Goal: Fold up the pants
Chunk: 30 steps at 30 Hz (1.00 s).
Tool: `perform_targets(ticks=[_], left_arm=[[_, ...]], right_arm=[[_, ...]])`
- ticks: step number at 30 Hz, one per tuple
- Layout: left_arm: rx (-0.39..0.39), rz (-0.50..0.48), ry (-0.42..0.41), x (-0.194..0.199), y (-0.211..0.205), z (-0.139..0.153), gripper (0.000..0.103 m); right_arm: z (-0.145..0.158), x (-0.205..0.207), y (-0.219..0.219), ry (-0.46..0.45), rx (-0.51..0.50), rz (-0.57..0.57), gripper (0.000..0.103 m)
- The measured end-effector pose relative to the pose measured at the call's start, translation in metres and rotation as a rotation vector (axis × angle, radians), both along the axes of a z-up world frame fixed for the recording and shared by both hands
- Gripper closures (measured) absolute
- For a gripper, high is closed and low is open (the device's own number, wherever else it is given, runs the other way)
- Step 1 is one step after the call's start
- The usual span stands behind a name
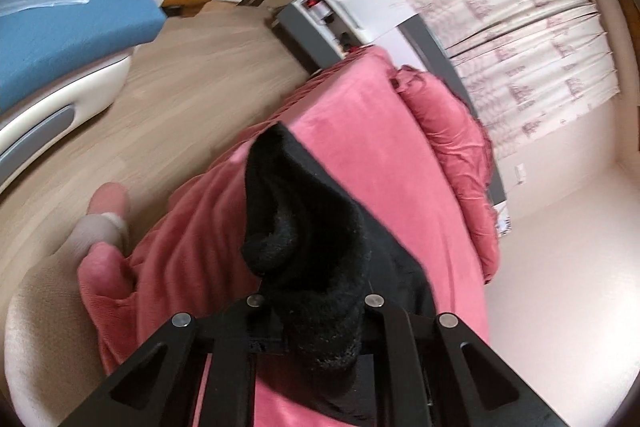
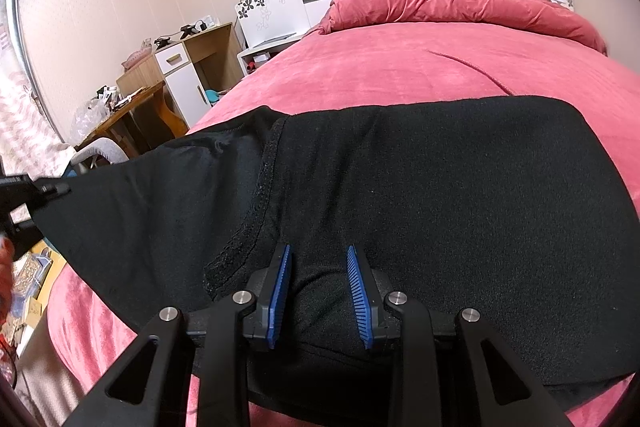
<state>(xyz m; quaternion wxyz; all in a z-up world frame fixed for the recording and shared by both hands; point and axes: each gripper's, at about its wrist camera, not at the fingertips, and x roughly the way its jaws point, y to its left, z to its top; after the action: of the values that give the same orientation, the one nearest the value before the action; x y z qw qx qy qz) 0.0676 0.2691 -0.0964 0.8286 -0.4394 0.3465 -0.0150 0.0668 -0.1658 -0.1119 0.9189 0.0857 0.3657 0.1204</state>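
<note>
Left gripper (image 1: 316, 311), tilted downward, clamps a bunched corner of the black knit pants (image 2: 440, 207). Right gripper (image 2: 319, 291), blue ribbed pads (image 2: 280, 291) narrowly parted, pinches a fabric fold. The pants lie across the pink plush bedspread (image 2: 400, 67), long axis running left-right at frame centre.

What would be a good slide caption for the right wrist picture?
Right gripper pinching black pants on a pink bed, left gripper lifting a corner.
</note>
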Motion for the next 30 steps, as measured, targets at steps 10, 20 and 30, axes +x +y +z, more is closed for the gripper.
perform_targets(ticks=[10,20,30], left_arm=[[0.064,-0.114,-0.169,0.005,-0.047,0.069,0.089],[0.26,-0.427,-0.366,0.011,-0.164,0.144,0.089],[0.298,-0.645,-0.388,0.018,-0.248,0.143,0.089]], right_arm=[[0.001,0.001,0.008,0.004,-0.031,-0.005,0.073],[0.017,-0.002,-0.01,0.022,0.041,-0.064,0.058],[0.026,-0.02,-0.05,0.041,0.011,-0.212,0.06]])
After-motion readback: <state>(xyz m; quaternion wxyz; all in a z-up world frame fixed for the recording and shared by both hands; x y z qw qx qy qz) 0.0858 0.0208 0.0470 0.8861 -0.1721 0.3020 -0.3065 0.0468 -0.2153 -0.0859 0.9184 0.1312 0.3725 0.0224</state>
